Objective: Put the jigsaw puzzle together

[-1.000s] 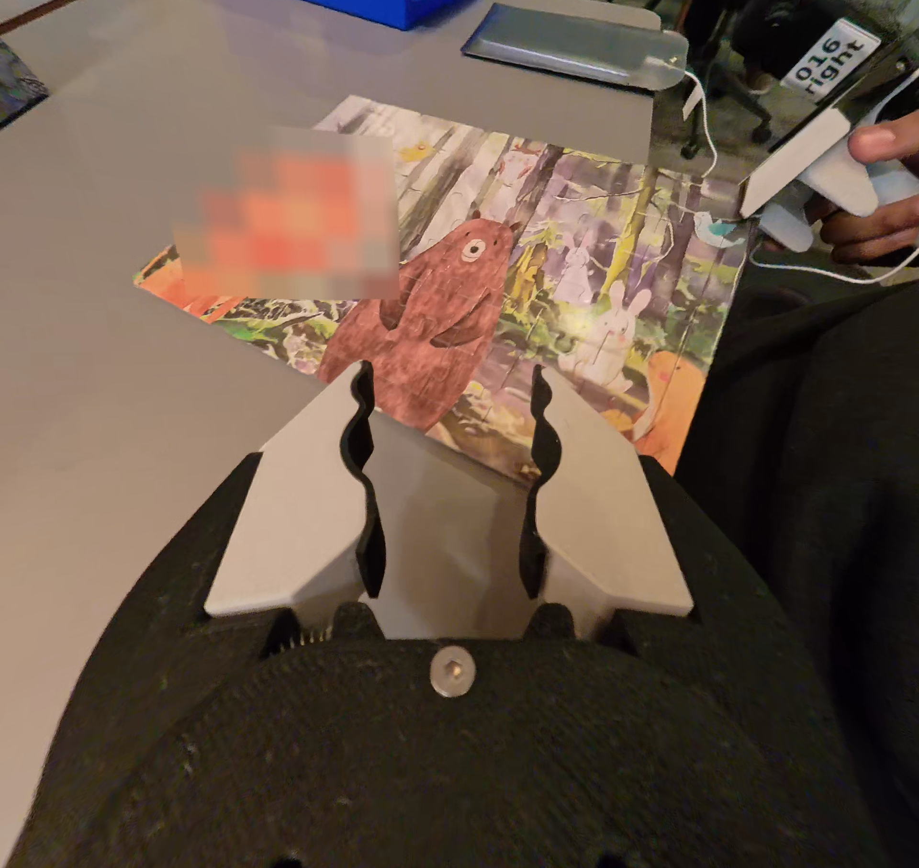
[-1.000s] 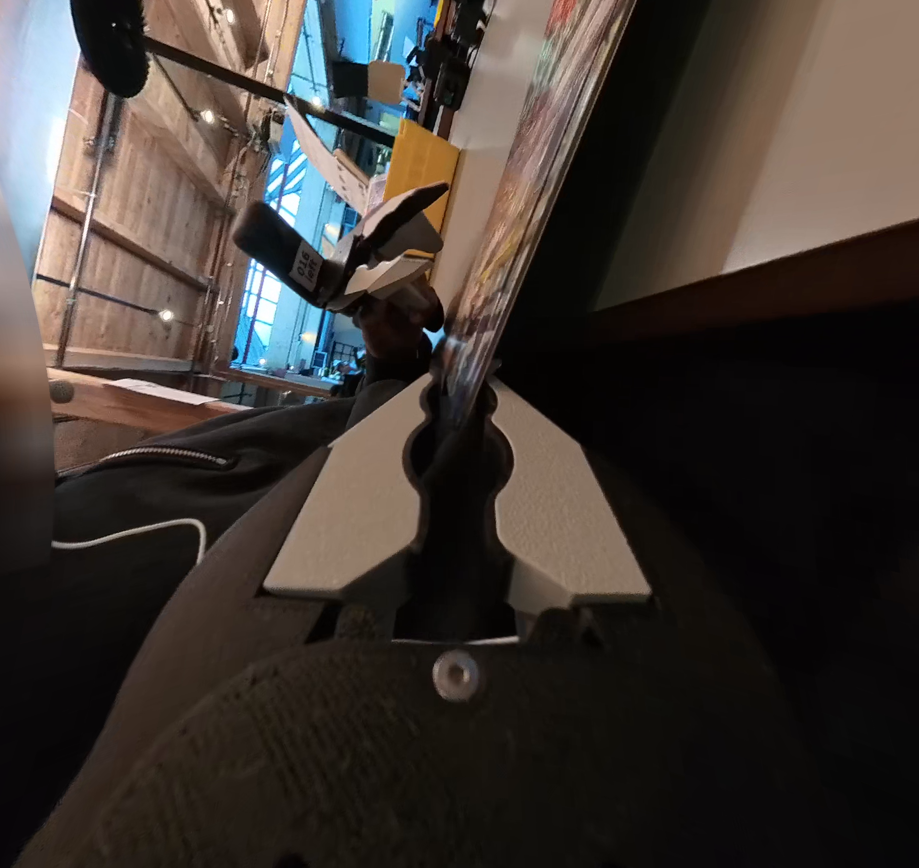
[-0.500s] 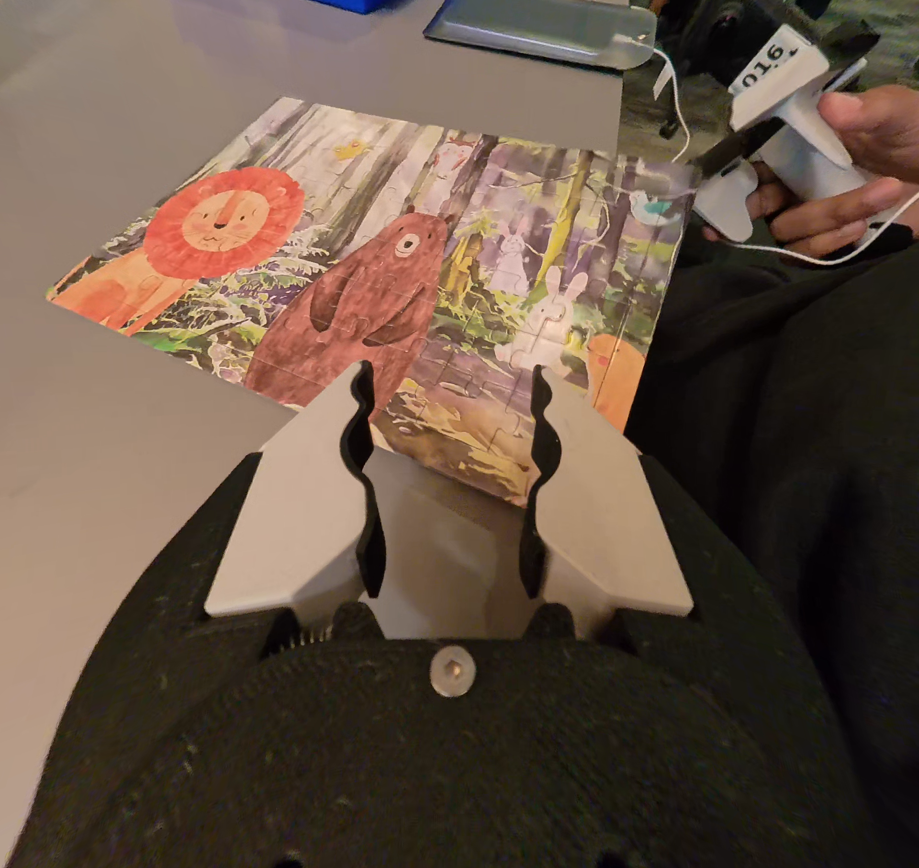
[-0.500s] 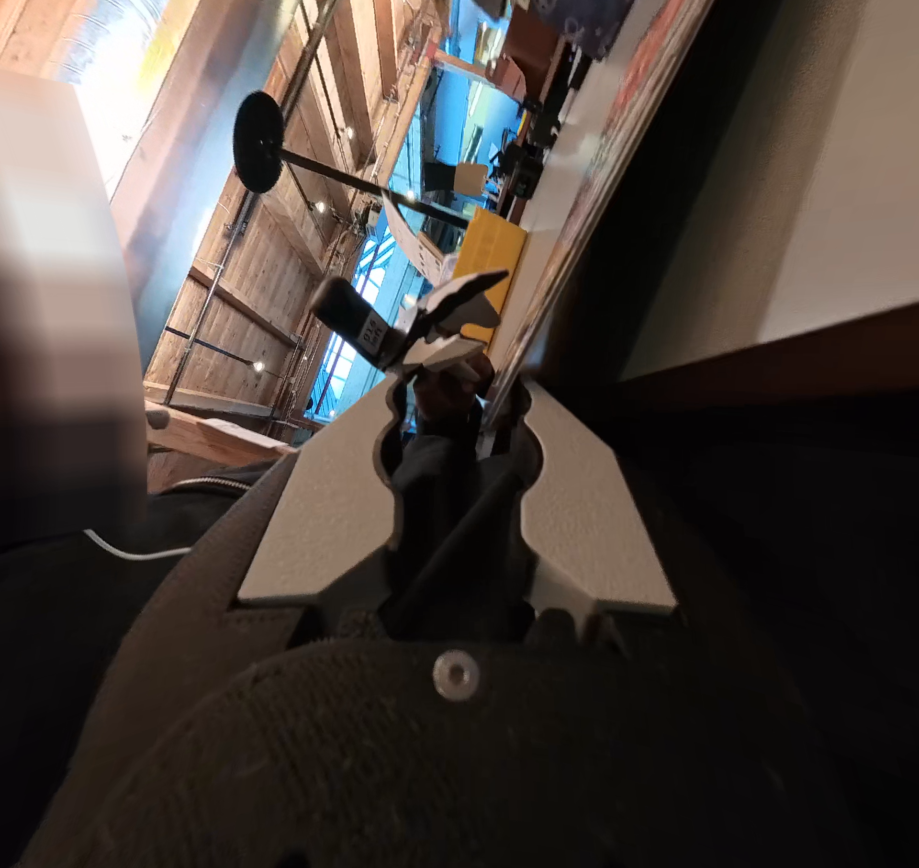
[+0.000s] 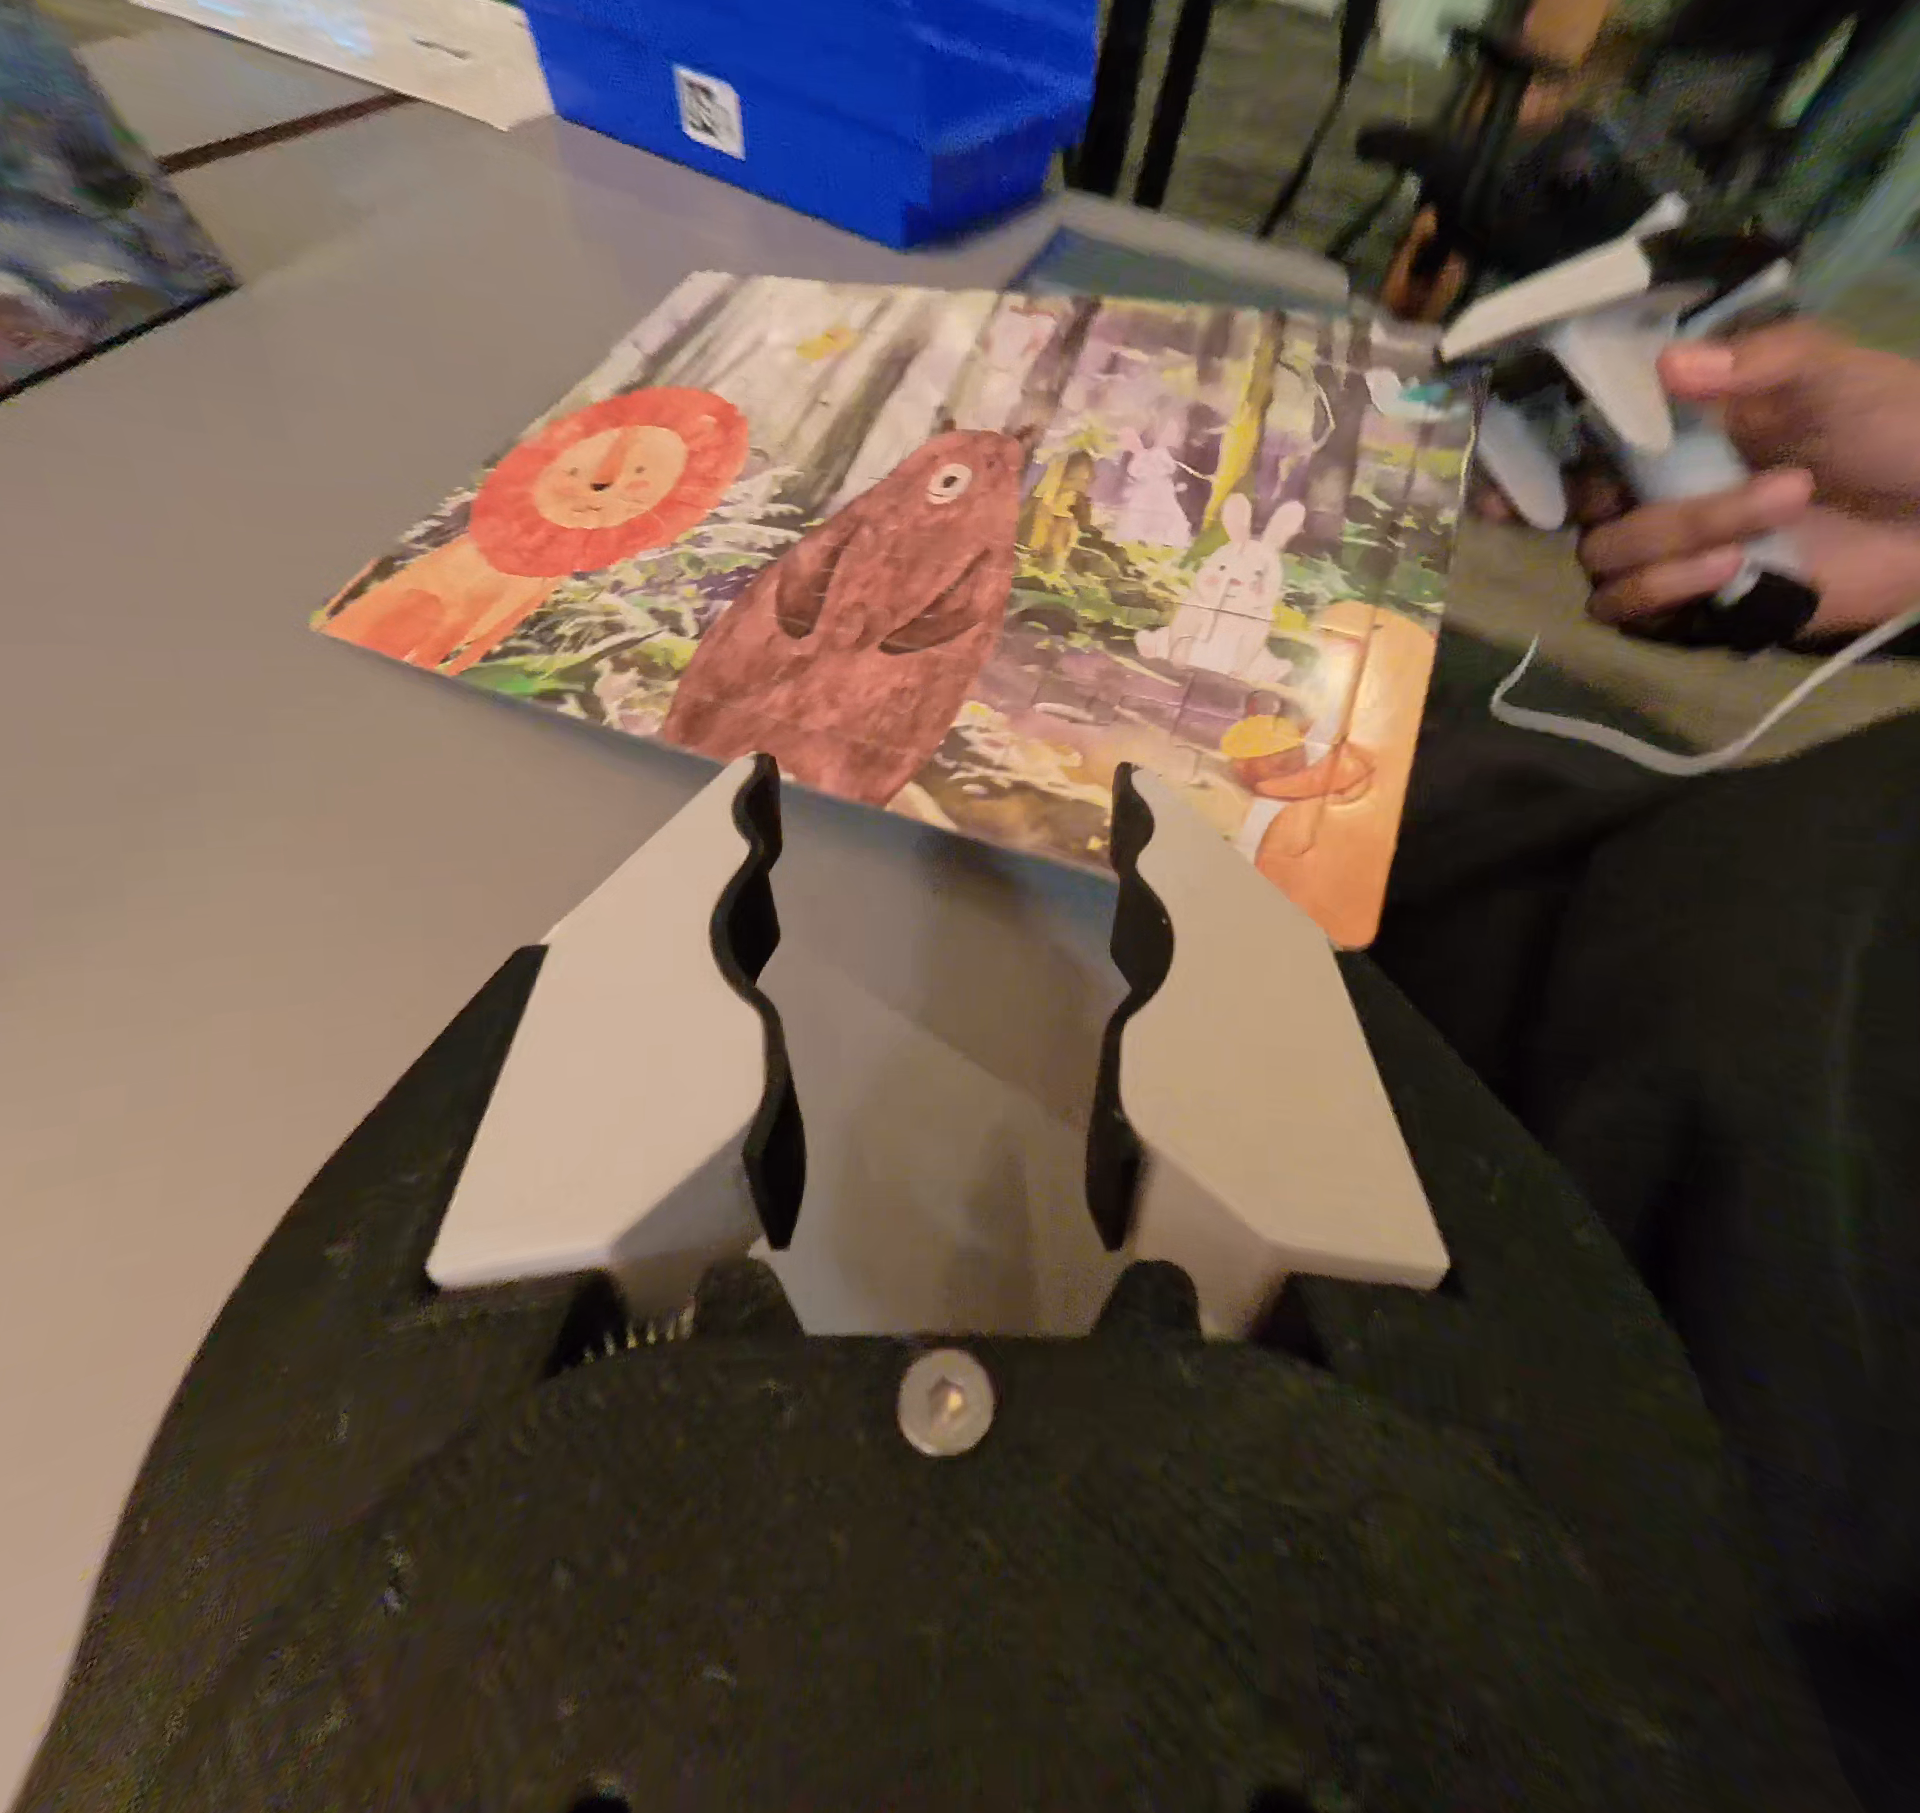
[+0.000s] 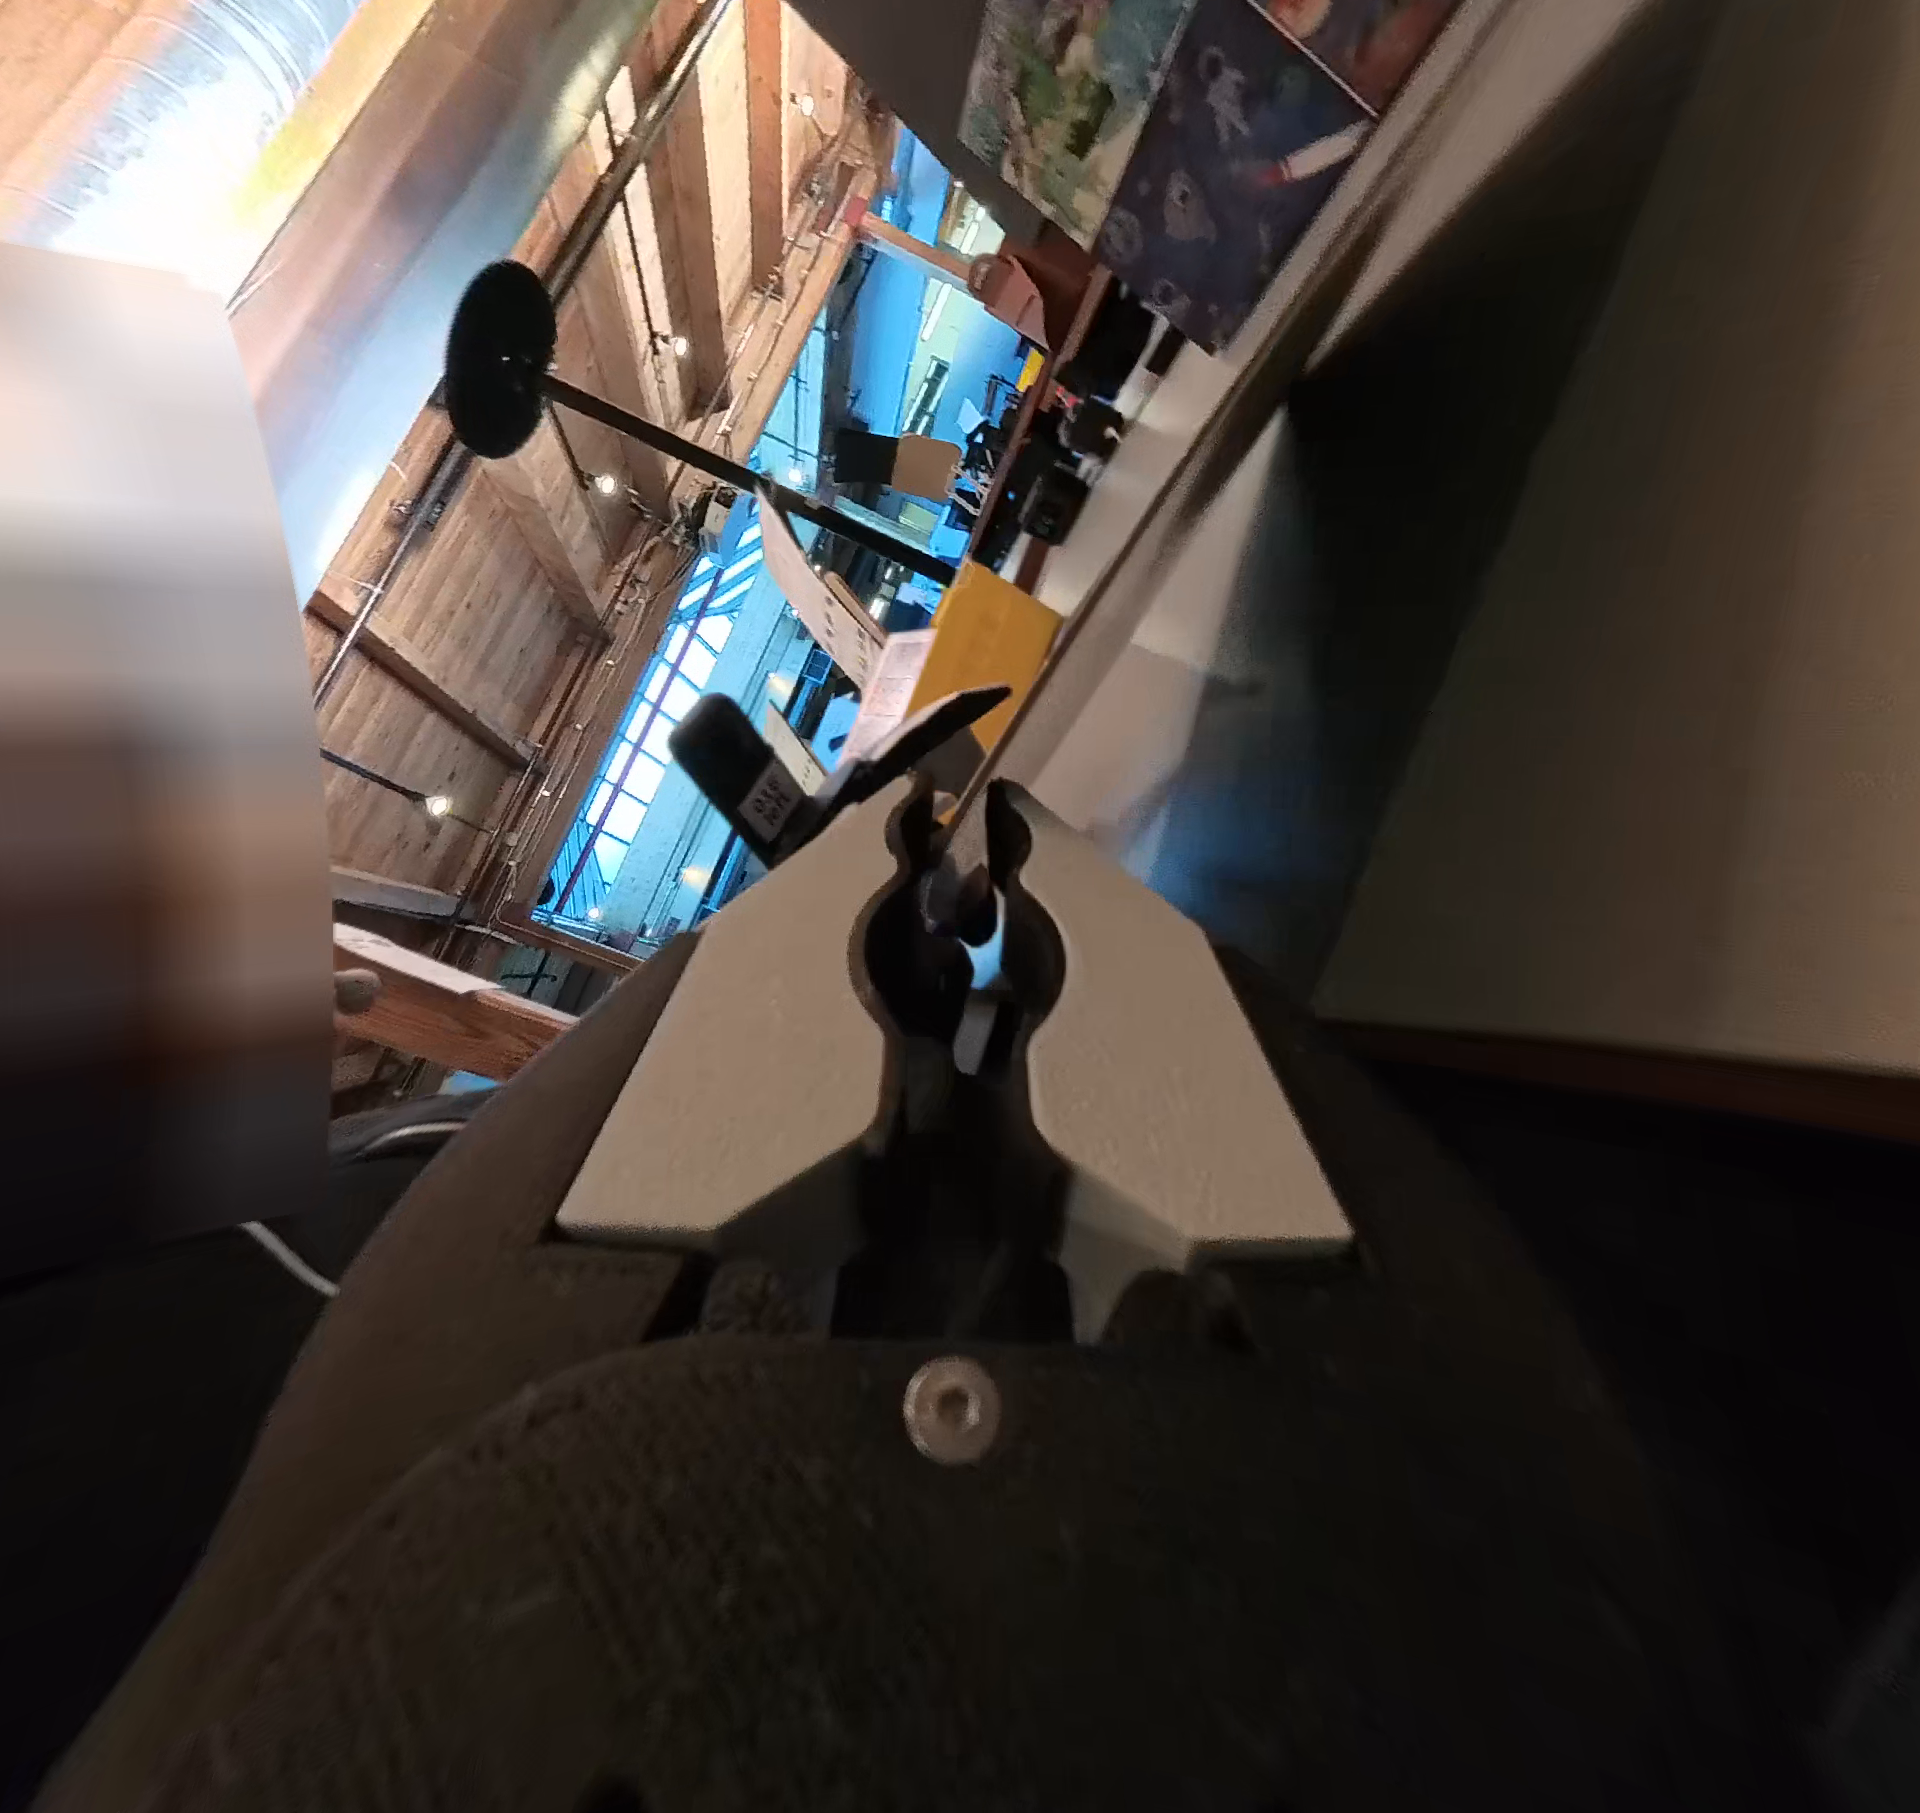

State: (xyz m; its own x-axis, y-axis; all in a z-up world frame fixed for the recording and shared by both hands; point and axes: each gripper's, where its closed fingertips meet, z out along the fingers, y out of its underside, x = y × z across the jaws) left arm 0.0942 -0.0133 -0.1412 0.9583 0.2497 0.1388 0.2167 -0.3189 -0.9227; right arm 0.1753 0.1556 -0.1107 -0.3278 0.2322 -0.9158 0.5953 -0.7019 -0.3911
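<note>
Jigsaw puzzle (image 5: 935, 558) lies assembled on my worktop (image 5: 208, 776); left tongs (image 5: 940, 787) hover wide open, empty; right tongs (image 6: 961, 807) at 2 o'clock, nearly closed, grip unclear.

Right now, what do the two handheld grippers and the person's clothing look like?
Left gripper: pale grey wedge fingers with wavy black inner pads, on a textured black body with a silver screw. Right gripper is built the same; seen from the left wrist view it has a white handle, a white cable and a small label. The person wears dark clothing.
</note>
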